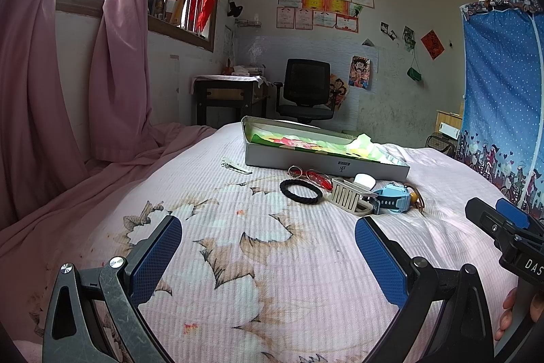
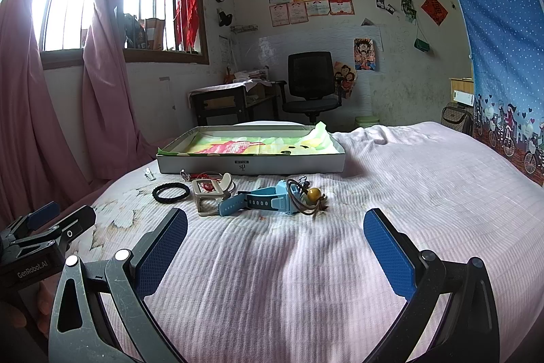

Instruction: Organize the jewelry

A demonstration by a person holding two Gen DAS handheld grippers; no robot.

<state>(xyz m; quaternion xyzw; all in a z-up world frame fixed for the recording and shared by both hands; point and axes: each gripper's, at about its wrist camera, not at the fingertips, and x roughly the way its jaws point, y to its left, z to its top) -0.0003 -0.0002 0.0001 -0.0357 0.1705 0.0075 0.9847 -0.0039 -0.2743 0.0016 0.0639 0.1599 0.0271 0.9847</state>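
A shallow grey box (image 2: 251, 165) lined with bright patterned paper lies on the bed; it also shows in the left wrist view (image 1: 326, 164). In front of it lie a black braided bracelet (image 2: 170, 193) (image 1: 301, 190), a red cord bracelet (image 1: 314, 176), a beige square clip (image 2: 208, 193), a blue watch (image 2: 261, 199) (image 1: 391, 198), an amber bead cord (image 2: 311, 196) and a white hair clip (image 1: 236, 165). My left gripper (image 1: 268, 244) is open and empty, short of the items. My right gripper (image 2: 275, 240) is open and empty, just short of the watch.
The pink quilted bedspread (image 2: 408, 193) covers the bed. Pink curtains (image 1: 115, 73) hang at left. A desk (image 2: 224, 101) and black office chair (image 2: 312, 80) stand behind the bed. A blue fabric wardrobe (image 2: 503, 56) stands at right.
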